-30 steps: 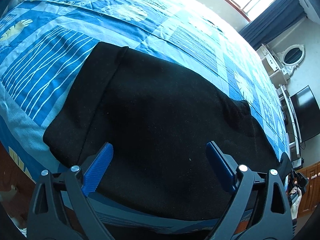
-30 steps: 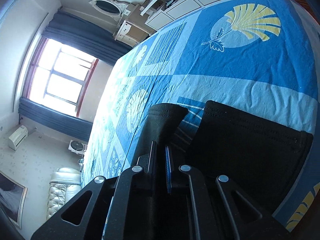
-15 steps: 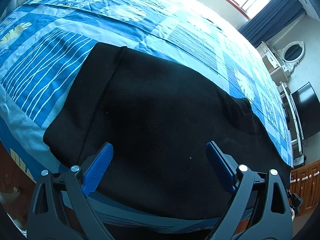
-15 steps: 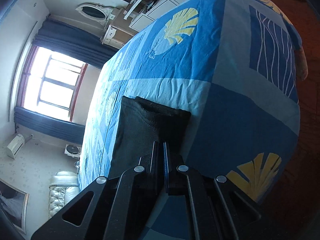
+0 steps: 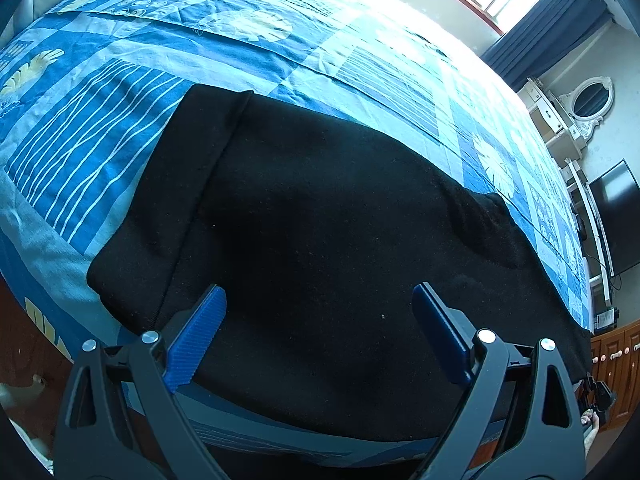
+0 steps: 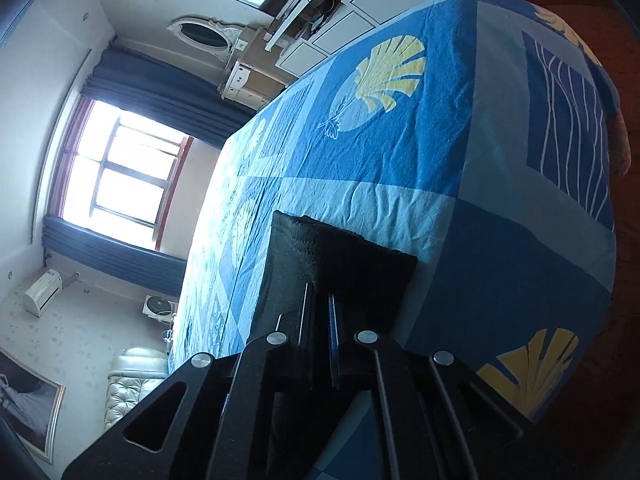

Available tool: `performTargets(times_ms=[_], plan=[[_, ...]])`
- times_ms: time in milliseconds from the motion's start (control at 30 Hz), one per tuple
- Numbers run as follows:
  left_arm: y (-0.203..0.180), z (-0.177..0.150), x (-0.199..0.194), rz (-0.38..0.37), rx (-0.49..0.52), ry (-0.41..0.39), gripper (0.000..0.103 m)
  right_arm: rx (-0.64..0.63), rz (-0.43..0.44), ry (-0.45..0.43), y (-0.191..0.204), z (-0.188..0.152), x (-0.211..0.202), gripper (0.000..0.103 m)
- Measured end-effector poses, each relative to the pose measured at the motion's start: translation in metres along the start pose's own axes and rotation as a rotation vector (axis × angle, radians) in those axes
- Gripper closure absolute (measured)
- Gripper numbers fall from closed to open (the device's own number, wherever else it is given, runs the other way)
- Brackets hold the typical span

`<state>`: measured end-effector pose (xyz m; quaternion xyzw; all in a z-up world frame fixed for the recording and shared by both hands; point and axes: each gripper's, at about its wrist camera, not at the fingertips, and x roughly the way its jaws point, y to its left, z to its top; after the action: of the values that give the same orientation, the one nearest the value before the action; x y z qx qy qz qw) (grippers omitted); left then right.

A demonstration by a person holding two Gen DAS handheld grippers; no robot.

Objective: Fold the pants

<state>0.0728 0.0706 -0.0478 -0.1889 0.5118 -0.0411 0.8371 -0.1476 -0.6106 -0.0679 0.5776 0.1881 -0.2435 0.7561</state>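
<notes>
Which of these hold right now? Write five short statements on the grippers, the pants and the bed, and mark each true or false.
1. The left gripper is open above the black pants. True.
2. The right gripper is wide open and holds nothing. False: its fingers are shut on black pants fabric.
3. The pants lie on a blue patterned bedspread. True.
4. The left gripper's fingers have red pads. False: they are blue.
5. The window is fully covered by curtains. False: bright daylight shows through it, with the curtains at its sides.

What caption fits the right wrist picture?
Right gripper shut on the black pants over the blue bedspread.
</notes>
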Motion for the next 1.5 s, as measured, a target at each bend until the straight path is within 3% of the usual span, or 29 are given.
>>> performTargets(times_ms=[67, 167, 300, 367, 533, 667, 733, 1033, 1100, 1167, 1333, 1500], plan=[[0.0, 0.0, 0.001, -0.001, 0.004, 0.0, 0.009, 0.017, -0.031, 0.033, -0.016, -0.003, 0.01, 0.098], [-0.001, 0.0, 0.002, 0.006, 0.014, 0.0, 0.009, 0.118, 0.073, 0.033, -0.033, -0.006, 0.01, 0.097], [-0.002, -0.002, 0.001, 0.002, 0.024, -0.003, 0.009, 0.157, 0.073, 0.016, -0.032, -0.015, -0.007, 0.076], [0.0, -0.003, 0.0, -0.007, 0.031, -0.005, 0.009, 0.141, 0.086, 0.036, -0.024, -0.029, -0.017, 0.075], [0.003, -0.005, -0.002, -0.024, 0.033, -0.016, 0.009, 0.05, 0.176, 0.256, 0.022, -0.093, -0.011, 0.075], [0.003, -0.008, -0.006, -0.028, 0.035, -0.024, 0.009, 0.004, 0.182, 0.411, 0.045, -0.144, 0.015, 0.075], [0.005, -0.009, -0.008, -0.039, 0.028, -0.026, 0.009, -0.005, 0.144, 0.439, 0.047, -0.157, 0.026, 0.074], [0.011, -0.008, -0.011, -0.078, -0.009, -0.021, 0.009, 0.018, 0.129, 0.405, 0.052, -0.169, 0.041, 0.074], [0.011, -0.008, -0.011, -0.08, -0.012, -0.02, 0.009, -0.018, 0.107, 0.391, 0.056, -0.171, 0.036, 0.09], [0.011, -0.009, -0.013, -0.085, -0.015, -0.019, 0.009, -0.023, 0.098, 0.383, 0.057, -0.17, 0.031, 0.095], [0.013, -0.009, -0.014, -0.097, -0.023, -0.018, 0.009, 0.004, 0.112, 0.403, 0.039, -0.169, 0.033, 0.096], [0.008, -0.012, -0.014, -0.069, 0.016, -0.027, 0.009, -0.064, 0.128, 0.442, 0.051, -0.159, 0.031, 0.092]])
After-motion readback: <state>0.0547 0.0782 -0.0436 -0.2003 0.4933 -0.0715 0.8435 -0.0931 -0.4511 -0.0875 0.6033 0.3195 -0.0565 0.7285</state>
